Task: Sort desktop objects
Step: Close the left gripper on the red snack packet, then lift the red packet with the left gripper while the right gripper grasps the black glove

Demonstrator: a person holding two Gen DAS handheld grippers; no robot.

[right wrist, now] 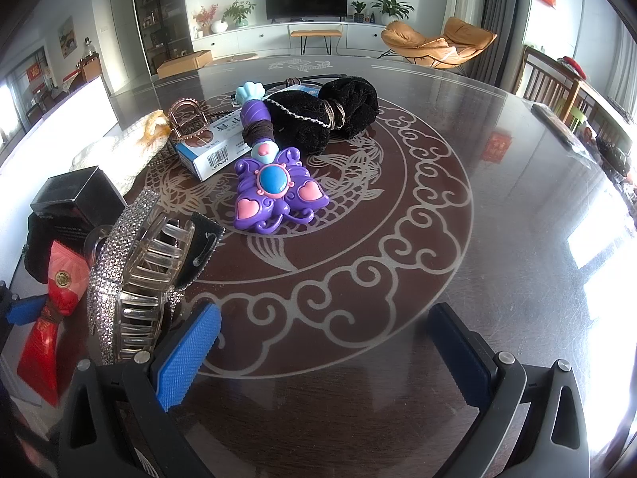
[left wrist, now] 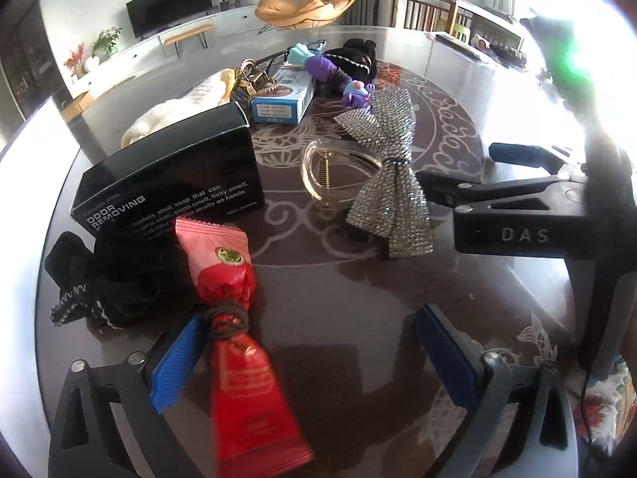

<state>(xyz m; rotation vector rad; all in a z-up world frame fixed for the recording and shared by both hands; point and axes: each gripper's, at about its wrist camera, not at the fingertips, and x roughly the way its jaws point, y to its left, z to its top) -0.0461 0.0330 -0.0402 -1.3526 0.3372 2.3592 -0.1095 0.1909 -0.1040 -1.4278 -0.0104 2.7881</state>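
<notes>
Now left gripper (left wrist: pixel 314 352) gapes wide around red tube (left wrist: pixel 243 342); right gripper (right wrist: pixel 332 348) spread, empty

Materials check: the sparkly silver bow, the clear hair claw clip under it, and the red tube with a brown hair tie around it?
Silver bow: looks like fabric covered in a rhinestone grid; glints point by point.
Clear hair claw clip: likely translucent hard plastic, glossy; a metal coil spring shows in the left wrist view.
Red tube: probably soft glossy plastic; crimped end, pinched in under the tie.
</notes>
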